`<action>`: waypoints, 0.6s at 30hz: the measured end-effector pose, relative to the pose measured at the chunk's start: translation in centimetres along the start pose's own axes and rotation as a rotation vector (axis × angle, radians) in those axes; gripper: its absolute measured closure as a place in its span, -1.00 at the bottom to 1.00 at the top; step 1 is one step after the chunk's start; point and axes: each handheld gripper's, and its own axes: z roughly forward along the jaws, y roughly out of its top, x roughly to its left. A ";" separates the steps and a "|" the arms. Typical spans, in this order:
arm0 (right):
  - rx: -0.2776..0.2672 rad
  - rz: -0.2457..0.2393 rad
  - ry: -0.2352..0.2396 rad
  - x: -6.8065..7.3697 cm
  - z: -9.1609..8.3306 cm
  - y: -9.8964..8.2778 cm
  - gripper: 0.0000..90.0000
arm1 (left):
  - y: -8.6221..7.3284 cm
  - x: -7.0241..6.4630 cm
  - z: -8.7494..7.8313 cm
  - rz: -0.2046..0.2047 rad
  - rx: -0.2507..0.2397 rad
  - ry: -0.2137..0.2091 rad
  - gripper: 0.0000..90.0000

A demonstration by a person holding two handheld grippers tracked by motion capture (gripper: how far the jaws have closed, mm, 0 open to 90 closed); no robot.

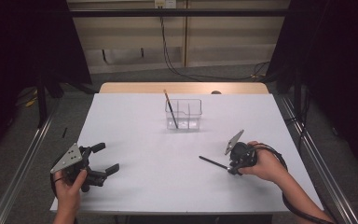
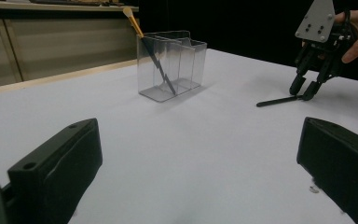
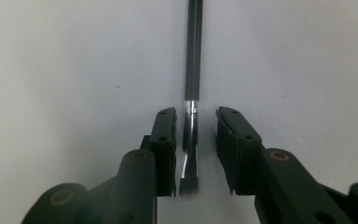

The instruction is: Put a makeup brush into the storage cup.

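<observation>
A dark make-up brush [image 1: 213, 163] [image 2: 275, 101] [image 3: 194, 56] lies flat on the white table [image 1: 144, 186] at the right. My right gripper [image 1: 233, 169] [image 2: 303, 89] [image 3: 196, 140] points down over its bristle end, jaws straddling the shiny ferrule. The left jaw is almost at the ferrule and a small gap shows on the other side, so nothing is gripped. My left gripper [image 1: 105, 158] [image 2: 200, 158] rests at the near left, jaws wide open and empty. A clear plastic organiser [image 1: 189, 115] [image 2: 182, 60] stands at the middle back with a tan-tipped brush [image 1: 170, 109] [image 2: 149, 46] leaning in its left compartment.
A wooden strip [image 1: 182, 87] runs along the table's far edge. Metal rails [image 1: 25, 154] flank both sides on the floor. Cables [image 1: 177, 70] hang against the back wall.
</observation>
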 end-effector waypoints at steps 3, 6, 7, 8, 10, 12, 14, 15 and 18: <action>0.018 0.008 0.001 -0.1 0.1 0.3 0.55 | 0.1 -0.1 0.1 0.006 0.003 -0.003 -1.00; 0.044 0.013 0.003 0.2 0.1 0.6 0.74 | 0.1 -0.1 0.2 0.005 0.004 -0.005 -1.00; 0.045 0.011 0.008 0.2 0.0 0.6 0.87 | 0.1 -0.1 0.2 0.004 0.002 -0.006 -1.00; 0.040 0.014 0.017 0.1 0.1 0.6 0.87 | 0.1 -0.1 0.2 0.004 0.003 -0.005 -1.00; 0.043 0.023 0.021 0.1 0.1 0.6 0.88 | 0.1 -0.1 0.1 0.006 0.003 -0.005 -1.00; 0.044 0.028 0.023 0.0 0.1 0.7 0.88 | 0.1 -0.1 0.1 0.009 0.004 -0.002 -1.00; 0.052 0.033 0.020 0.0 0.1 0.8 0.88 | 0.1 -0.1 0.1 0.002 -0.005 -0.003 -1.00; 0.053 0.035 0.020 0.0 0.1 0.8 0.88 | 0.1 -0.1 0.0 0.002 -0.005 0.000 -1.00; 0.058 0.051 0.019 0.0 0.0 0.8 0.88 | 0.1 0.0 0.1 0.003 0.000 -0.002 -1.00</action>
